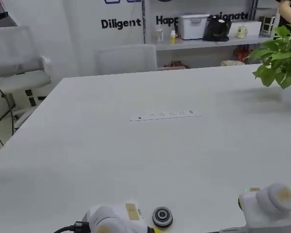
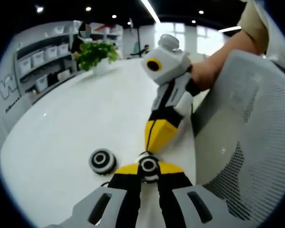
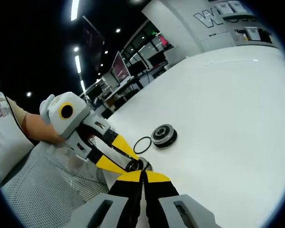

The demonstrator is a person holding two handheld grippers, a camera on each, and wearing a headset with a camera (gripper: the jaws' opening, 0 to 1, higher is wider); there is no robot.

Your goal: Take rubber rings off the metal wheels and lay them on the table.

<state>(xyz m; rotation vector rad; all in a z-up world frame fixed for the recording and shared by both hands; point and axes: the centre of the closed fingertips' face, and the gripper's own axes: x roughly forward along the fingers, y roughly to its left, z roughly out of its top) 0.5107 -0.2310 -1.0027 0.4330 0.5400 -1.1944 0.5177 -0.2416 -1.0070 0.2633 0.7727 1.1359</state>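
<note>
Your left gripper (image 2: 147,172) is pinching a small metal wheel (image 2: 148,164) between its yellow tips, jaws only slightly apart. Your right gripper (image 3: 143,175) is holding its jaws pressed together, tips touching that wheel's edge. I can't tell if any rubber is caught between them. A second wheel (image 3: 163,135) is lying flat on the table (image 1: 184,145), with a loose rubber ring (image 3: 142,145) lying just beside it. In the head view the bottom edge is cutting off both gripper bodies.
</note>
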